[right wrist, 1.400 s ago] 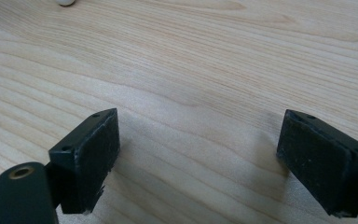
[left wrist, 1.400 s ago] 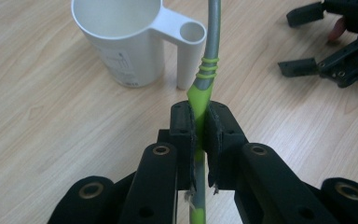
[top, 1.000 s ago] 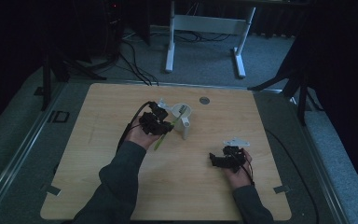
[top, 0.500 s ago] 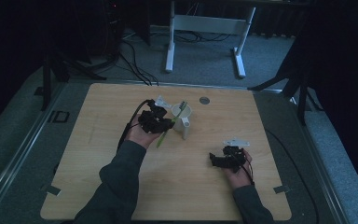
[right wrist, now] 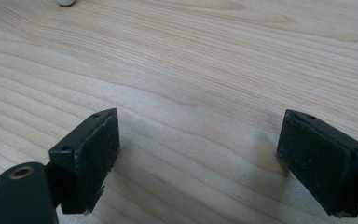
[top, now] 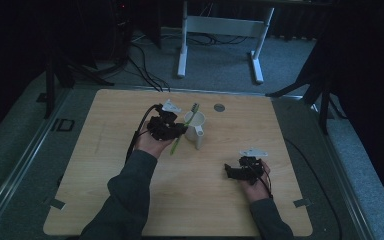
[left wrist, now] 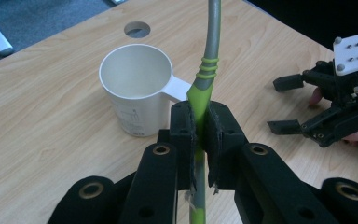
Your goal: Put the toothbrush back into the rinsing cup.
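**Inspector:** Dim surroundings are recorded: grey carpet, a white desk frame [top: 220,30] and loose cables beyond the work area. A pale wooden table [top: 105,200] with a round cable hole [top: 219,107] near its far edge serves as the surface. What is found upon it?

**Assistant:** A white cup [top: 196,129] with a flat side handle is noted upright, just past the table's middle. Its interior is seen to be empty in the left gripper view [left wrist: 135,84]. A green and grey toothbrush [top: 182,129] is held tilted beside it, the bristled head up at the cup's rim, the tail hanging low.

**Inspector:** And the grippers?

**Assistant:** The left gripper [top: 166,126] is closed upon the toothbrush [left wrist: 200,93], the pads clamped on the green part of the handle just below the ribbed rings. The right gripper [top: 240,171] is rested low on the table, well apart from the cup; its jaws are set wide with nothing between them.

**Inspector:** Handling characteristics?

**Assistant:** The toothbrush is judged light, stiff and slim, with smooth plastic that could pivot between the pads; a hold near the ribbed section is considered soundest. The cup is judged light and easily tipped, so contact with its rim should be made gently.
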Tool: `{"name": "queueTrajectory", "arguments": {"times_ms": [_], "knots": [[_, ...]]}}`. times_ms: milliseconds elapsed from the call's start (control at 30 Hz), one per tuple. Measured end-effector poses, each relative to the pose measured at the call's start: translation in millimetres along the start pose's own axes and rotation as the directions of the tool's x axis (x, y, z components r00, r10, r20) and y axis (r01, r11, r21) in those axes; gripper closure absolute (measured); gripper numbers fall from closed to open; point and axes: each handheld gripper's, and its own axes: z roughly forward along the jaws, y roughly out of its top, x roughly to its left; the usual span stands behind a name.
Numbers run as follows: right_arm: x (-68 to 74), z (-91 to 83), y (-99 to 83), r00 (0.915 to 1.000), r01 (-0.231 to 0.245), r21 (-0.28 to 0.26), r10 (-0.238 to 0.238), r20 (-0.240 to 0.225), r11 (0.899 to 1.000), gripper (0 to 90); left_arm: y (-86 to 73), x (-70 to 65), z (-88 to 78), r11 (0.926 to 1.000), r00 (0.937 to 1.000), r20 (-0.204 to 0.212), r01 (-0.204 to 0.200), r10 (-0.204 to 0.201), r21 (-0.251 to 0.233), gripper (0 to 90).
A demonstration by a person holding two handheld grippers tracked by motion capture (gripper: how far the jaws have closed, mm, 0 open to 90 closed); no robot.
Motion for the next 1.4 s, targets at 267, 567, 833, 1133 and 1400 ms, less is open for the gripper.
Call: {"name": "queueTrajectory", "arguments": {"times_ms": [267, 567, 833, 1133, 1400], "knots": [[0.0, 0.0, 0.0, 1.0000, 0.000, 0.000, 0.000, 0.000, 1.000, 12.6, 0.9, 1.6, -0.5, 0.9982, 0.9998, -0.012, 0.017, -0.017, -0.058, 81.9], [0.0, 0.0, 0.0, 1.0000, 0.000, 0.000, 0.000, 0.000, 1.000, 12.6, 1.8, 1.8, -2.7, 0.9935, 0.9992, -0.032, 0.022, -0.025, -0.112, 82.0], [0.0, 0.0, 0.0, 1.0000, 0.000, 0.000, 0.000, 0.000, 1.000, 12.6, 2.5, 1.2, -3.0, 0.9879, 0.9986, -0.033, 0.037, -0.042, -0.151, 81.9], [-0.1, -0.1, 0.0, 1.0000, 0.000, 0.001, 0.000, 0.000, 1.000, 12.6, 3.2, -0.2, -4.1, 0.9805, 0.9982, -0.036, 0.041, -0.048, -0.192, 82.0], [0.0, 0.0, 0.0, 1.0000, 0.000, 0.001, 0.000, 0.000, 1.000, 12.6, 3.4, -2.4, -2.1, 0.9745, 0.9979, -0.031, 0.049, -0.057, -0.219, 81.9]]}}
